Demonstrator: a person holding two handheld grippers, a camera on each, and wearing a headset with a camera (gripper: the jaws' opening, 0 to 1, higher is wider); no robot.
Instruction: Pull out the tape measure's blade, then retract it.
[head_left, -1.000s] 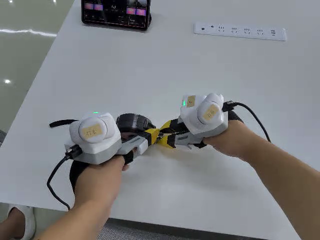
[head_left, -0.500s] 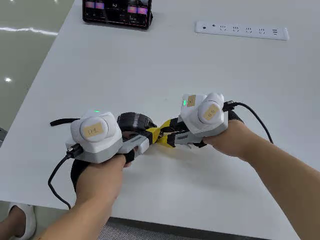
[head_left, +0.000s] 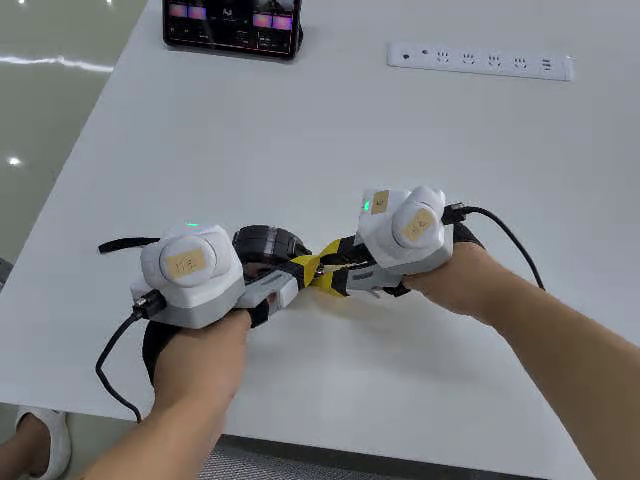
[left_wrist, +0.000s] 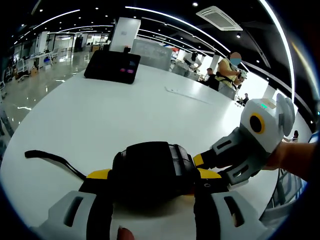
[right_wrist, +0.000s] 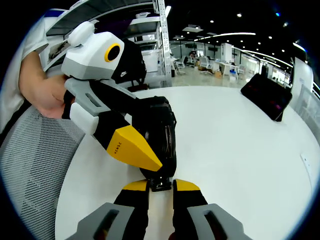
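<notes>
Tape measure (left_wrist: 150, 162) clamped between left gripper (left_wrist: 154, 176) jaws; blade tip (right_wrist: 161, 184) in right gripper's (right_wrist: 161, 188) pinch

White table (head_left: 300, 140), dark tablet (head_left: 232, 25) at far edge, white power strip (head_left: 480, 62) to its right

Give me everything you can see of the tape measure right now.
The black tape measure is a rounded, ribbed case, plastic or rubber by its look, on or just above the white table near its front edge. The left gripper clamps its sides between yellow-tipped jaws. A black wrist strap trails from it, flat on the table. At its mouth the small dark end hook looks pinched in the right gripper. No drawn-out blade length shows.
</notes>
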